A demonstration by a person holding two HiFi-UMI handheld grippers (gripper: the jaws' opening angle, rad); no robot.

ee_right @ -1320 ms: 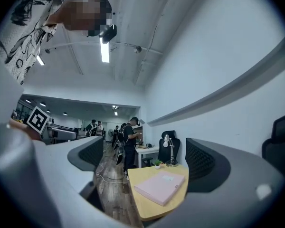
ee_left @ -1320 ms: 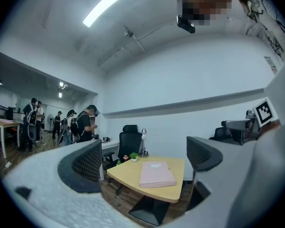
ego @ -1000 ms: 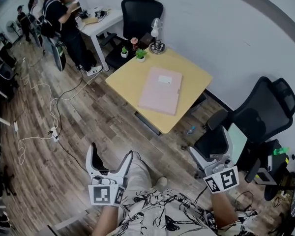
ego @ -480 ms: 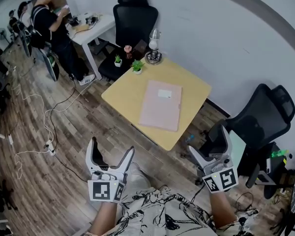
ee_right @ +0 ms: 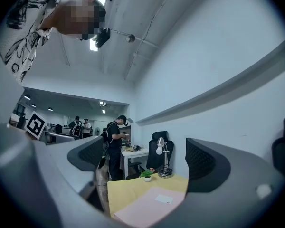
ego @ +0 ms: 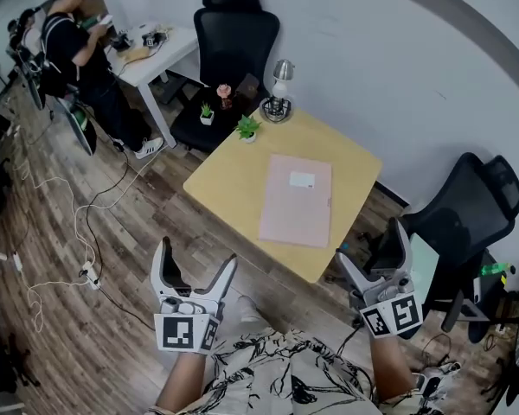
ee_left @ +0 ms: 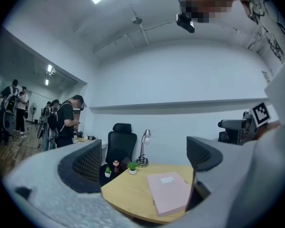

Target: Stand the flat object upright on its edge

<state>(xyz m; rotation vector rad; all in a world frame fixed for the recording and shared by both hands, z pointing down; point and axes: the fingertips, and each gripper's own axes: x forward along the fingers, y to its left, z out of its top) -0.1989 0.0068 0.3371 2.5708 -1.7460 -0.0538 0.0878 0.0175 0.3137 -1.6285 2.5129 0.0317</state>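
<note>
A flat pink folder (ego: 297,200) with a white label lies on the yellow wooden table (ego: 227,188); it also shows in the left gripper view as the folder (ee_left: 169,193) and in the right gripper view as the folder (ee_right: 147,206). My left gripper (ego: 195,266) hangs open below the table's near edge, well short of the folder. My right gripper (ego: 374,251) is open too, off the table's near right corner. Both hold nothing. In the gripper views the left gripper (ee_left: 141,158) and the right gripper (ee_right: 147,160) frame the table from a distance.
A desk lamp (ego: 279,86) and small potted plants (ego: 247,128) stand at the table's far edge. Black office chairs (ego: 233,33) stand behind it and another chair (ego: 467,214) to the right. A person (ego: 78,50) stands at a white desk far left. Cables (ego: 86,223) trail on the wood floor.
The view has shifted: the table and folder now sit lower and further right in the head view, nearer both grippers. Both grippers stay open and empty.
</note>
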